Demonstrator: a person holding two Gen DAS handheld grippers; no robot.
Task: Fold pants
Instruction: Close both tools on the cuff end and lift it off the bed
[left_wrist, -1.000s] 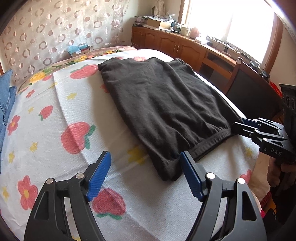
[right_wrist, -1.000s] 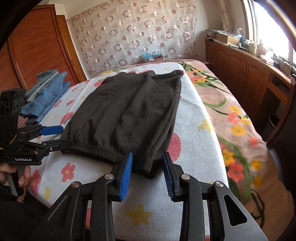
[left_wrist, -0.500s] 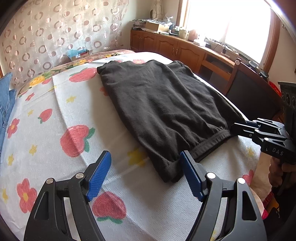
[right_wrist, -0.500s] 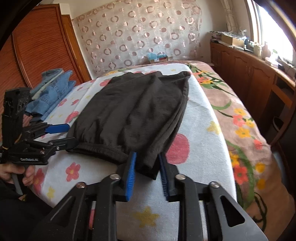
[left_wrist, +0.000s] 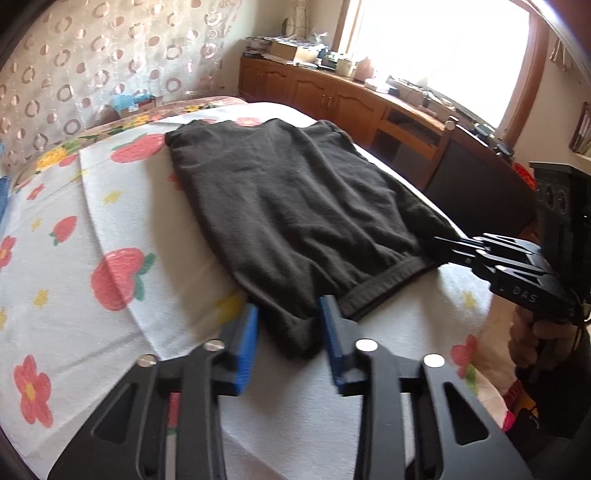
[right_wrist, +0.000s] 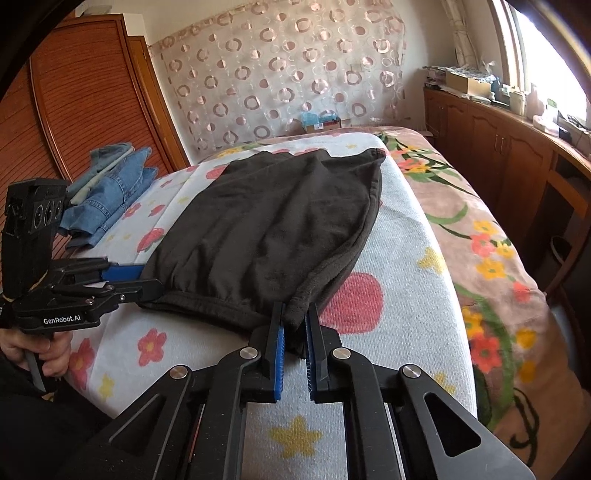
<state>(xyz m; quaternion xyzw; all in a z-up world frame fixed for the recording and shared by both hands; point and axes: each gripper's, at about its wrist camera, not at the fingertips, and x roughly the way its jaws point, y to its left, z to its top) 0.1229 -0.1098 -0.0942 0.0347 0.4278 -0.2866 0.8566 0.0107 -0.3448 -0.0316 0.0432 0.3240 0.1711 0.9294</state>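
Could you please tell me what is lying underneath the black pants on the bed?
The black pants lie flat on a white towel with a strawberry print, which is spread over a floral blanket. Whatever sits directly beneath the fabric itself is covered.

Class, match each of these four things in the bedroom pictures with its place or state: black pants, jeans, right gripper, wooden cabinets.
Things:
1. black pants
2. jeans
3. right gripper
4. wooden cabinets

Places or states:
A. along the wall under the window
B. piled at the bed's far edge, by the wardrobe
C. spread flat on the flowered sheet
D. pinching a near corner of the dark cloth

Pairs: 1-C, 2-B, 3-D, 4-A
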